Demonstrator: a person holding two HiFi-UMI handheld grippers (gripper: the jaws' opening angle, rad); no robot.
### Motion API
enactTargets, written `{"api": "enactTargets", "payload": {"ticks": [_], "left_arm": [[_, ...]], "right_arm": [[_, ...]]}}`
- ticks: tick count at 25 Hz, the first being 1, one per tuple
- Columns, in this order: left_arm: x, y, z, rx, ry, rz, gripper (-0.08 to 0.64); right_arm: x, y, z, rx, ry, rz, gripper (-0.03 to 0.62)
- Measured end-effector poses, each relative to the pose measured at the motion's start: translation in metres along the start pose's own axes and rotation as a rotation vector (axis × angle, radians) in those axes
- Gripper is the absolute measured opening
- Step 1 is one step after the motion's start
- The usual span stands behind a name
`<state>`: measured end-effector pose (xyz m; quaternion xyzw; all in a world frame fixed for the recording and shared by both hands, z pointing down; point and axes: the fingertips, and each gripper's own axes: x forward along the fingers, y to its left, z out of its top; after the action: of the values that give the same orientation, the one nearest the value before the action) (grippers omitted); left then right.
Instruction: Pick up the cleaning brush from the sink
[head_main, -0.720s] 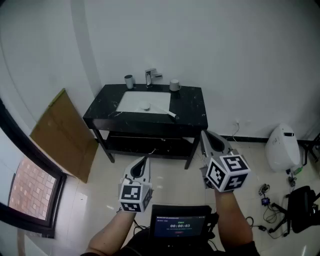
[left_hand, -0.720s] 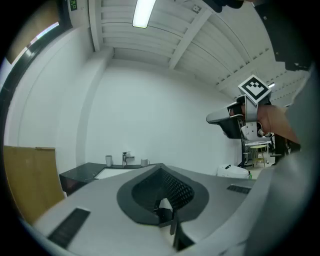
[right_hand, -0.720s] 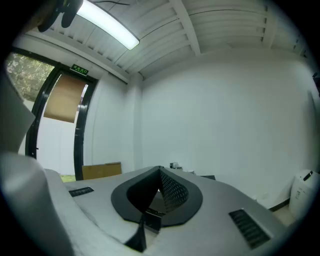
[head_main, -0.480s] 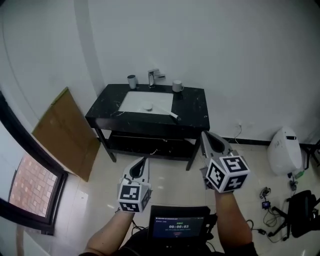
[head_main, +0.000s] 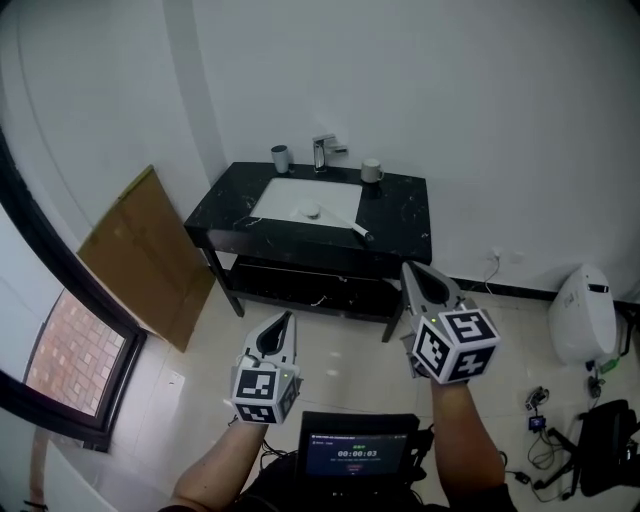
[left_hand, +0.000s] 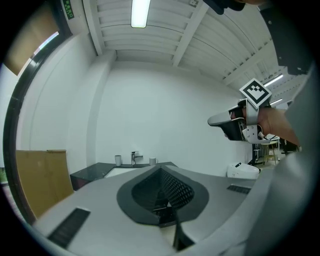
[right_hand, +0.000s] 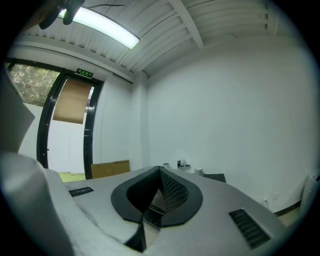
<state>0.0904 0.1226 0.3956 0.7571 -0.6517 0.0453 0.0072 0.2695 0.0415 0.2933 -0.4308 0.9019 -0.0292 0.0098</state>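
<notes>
While cleaning brush (head_main: 358, 231) lies across front right corner of white sink (head_main: 285, 199), one end on black table (head_main: 405, 215), both pairs of jaws hang well short of it, over floor (head_main: 345, 350).
Left gripper (head_main: 289, 320): jaws pressed together, nothing between; brush far ahead, to right of tips.
Right gripper (head_main: 409, 272): jaws together, empty; brush ahead, slightly left.
Faucet (head_main: 322, 152) behind sink; grey cup (head_main: 281, 158) left of it, white cup (head_main: 372, 171) right.
Cardboard sheet (head_main: 150, 255) leans on wall, ahead-left of left jaws.
</notes>
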Motion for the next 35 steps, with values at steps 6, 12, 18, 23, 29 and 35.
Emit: {"api": "enactTargets", "payload": {"ticks": [6,12,18,23,29,35], "left_arm": [[0.005,-0.007,-0.004,-0.024,-0.008,0.002,0.011],[0.027,0.034,-0.010,-0.047,-0.013,0.024,0.011],[0.066,0.110,-0.002,-0.060,-0.036,0.018,0.011],[0.113,0.176,0.005,-0.044,-0.023,0.001,0.011],[0.183,0.218,0.001,-0.038,0.011,-0.021,0.011],[0.265,0.246,0.005,-0.017,0.004,-0.010,0.011]], "right_arm": [[0.010,-0.009,0.000,-0.018,-0.004,0.028,0.006],[0.056,0.007,-0.010,-0.040,0.024,0.063,0.006],[0.140,0.027,-0.008,-0.042,0.042,0.076,0.075],[0.218,0.032,-0.009,-0.049,0.061,0.084,0.075],[0.303,0.010,-0.021,-0.058,0.103,0.087,0.075],[0.380,-0.037,-0.031,-0.036,0.093,0.091,0.075]]}}
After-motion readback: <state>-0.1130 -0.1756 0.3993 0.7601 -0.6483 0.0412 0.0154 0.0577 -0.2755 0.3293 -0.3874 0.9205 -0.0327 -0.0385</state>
